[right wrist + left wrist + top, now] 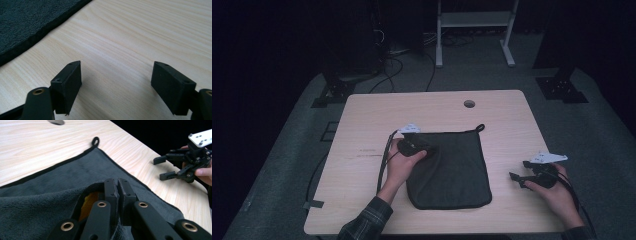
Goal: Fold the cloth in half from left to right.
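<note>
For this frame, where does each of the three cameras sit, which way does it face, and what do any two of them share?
High view: above the person's side, facing forward and down on the table; both forearms, left gripper and right gripper show.
Left gripper view: rides the left gripper, facing across the dark cloth; its jaws are pinched shut on a lifted fold.
Right gripper view: rides the right gripper, facing down at bare wood; its jaws stand open.
Shared: the high view and the left gripper view both show the cloth's hanging loop.
</note>
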A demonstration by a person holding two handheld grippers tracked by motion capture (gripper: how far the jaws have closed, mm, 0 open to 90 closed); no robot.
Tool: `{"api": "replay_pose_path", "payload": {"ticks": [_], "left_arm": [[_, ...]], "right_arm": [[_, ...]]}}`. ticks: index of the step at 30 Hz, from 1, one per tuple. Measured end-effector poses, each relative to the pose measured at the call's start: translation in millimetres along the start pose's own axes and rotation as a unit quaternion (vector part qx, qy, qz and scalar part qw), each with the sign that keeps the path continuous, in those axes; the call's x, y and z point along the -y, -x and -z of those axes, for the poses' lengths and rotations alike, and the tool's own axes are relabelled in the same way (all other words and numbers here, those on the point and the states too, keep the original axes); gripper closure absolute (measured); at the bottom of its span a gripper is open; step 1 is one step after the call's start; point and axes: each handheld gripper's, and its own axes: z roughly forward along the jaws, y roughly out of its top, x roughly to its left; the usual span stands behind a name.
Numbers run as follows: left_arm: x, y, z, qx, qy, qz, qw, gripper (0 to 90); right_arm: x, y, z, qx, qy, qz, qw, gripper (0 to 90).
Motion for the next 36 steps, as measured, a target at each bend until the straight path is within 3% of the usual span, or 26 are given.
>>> {"api": "replay_pose_path", "payload": {"ticks": [25, 36], "left_arm": [[-13.0, 23.8, -74.4, 0.067, -0.026, -0.008, 0.9974, 86.8], [-16.6, 28.1, -99.0, 0.075, -0.039, -0.006, 0.9964, 86.7]], "right_arm": [[0.0, 0.0, 0.0, -0.001, 0.0, 0.0, 1.0, 23.0], [-0.1, -0.1, -0.1, -0.001, -0.001, 0.0, 1.0, 22.9]]}}
